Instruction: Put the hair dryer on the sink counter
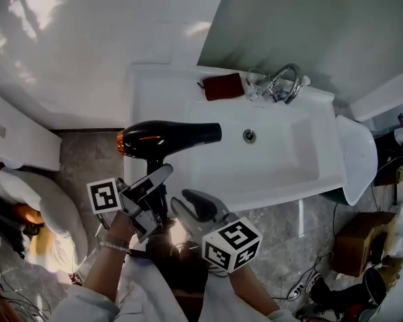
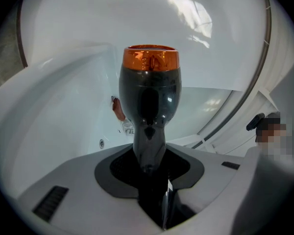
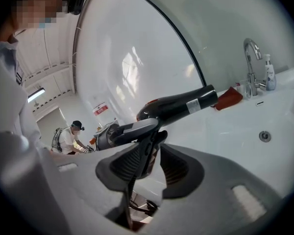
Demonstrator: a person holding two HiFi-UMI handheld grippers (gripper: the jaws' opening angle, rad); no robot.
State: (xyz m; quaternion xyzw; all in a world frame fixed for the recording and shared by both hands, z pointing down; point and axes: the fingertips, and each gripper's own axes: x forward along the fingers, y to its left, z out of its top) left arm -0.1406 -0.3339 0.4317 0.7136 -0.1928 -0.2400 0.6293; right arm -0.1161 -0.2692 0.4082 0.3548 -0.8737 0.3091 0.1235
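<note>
1 hair dryer (image 1: 168, 136); 1 sink (image 1: 302, 173) | left gripper (image 1: 156, 192) clamped on dryer | right gripper (image 1: 196, 206) jaws parted, empty

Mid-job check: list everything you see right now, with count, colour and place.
hair dryer: one, black with orange rear, held over the sink's left end
sink: one, white, centre
faucet: one, chrome, sink's back rim
red item: one, dark red, back rim, left of the faucet; what it is I cannot tell
bottle: one, white, beside the faucet
cardboard box: one, brown, floor at right
left gripper: one, grey, shut on the hair dryer's handle
right gripper: one, grey, jaws apart, gripping nothing, beside the left gripper
</note>
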